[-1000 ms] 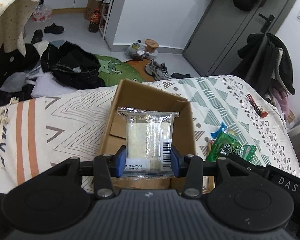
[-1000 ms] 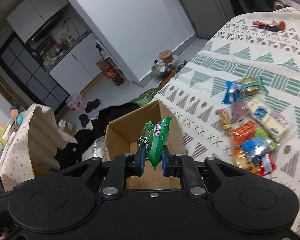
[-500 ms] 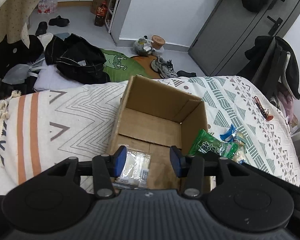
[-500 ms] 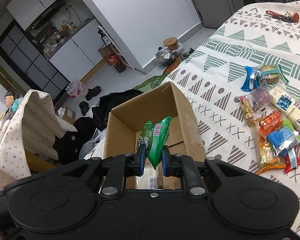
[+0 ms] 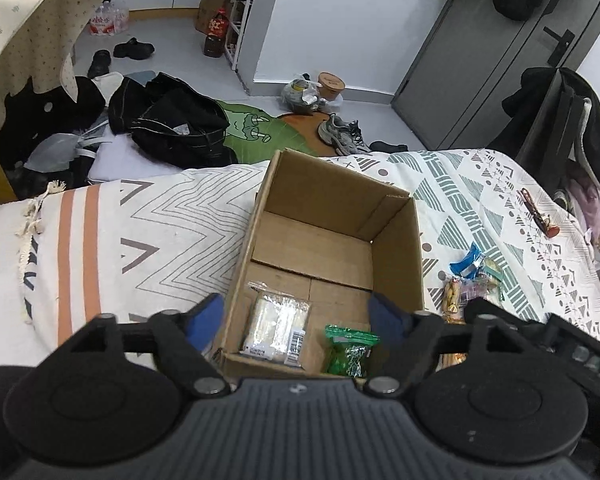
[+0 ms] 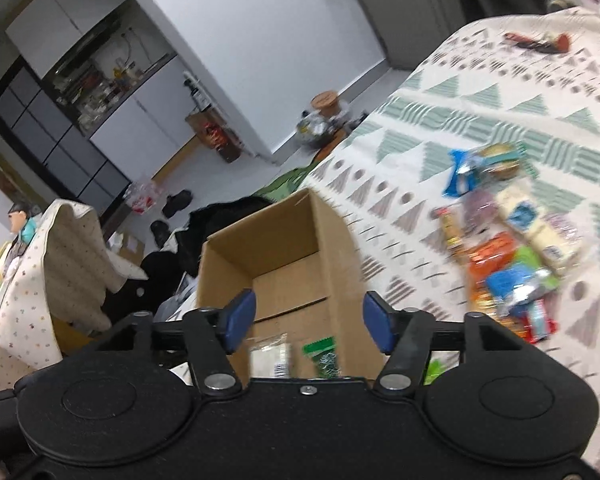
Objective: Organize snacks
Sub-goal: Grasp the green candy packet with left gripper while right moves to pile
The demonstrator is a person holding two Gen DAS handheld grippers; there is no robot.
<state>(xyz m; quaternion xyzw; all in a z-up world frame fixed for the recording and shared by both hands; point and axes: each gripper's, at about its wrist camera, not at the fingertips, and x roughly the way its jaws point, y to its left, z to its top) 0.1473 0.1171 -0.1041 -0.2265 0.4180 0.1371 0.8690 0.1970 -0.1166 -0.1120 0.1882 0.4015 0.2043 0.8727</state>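
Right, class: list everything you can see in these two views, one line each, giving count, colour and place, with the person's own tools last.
Box: one, brown cardboard, open, on the bed.
Clear packet: one, pale contents, inside the box, near wall, left.
Green packet: one, inside the box, right of the clear packet.
Snack pile: several, mixed blue, orange, yellow, on the bed right of the box.
Bedspread: one, white with green triangles.
Blanket: one, white with orange stripes, left of the box.
Clothes: black heap, on the floor.
Shoes: grey pair, on the floor.
Left hand-held gripper: black, blue pads, open.
Right hand-held gripper: black, blue pads, open.
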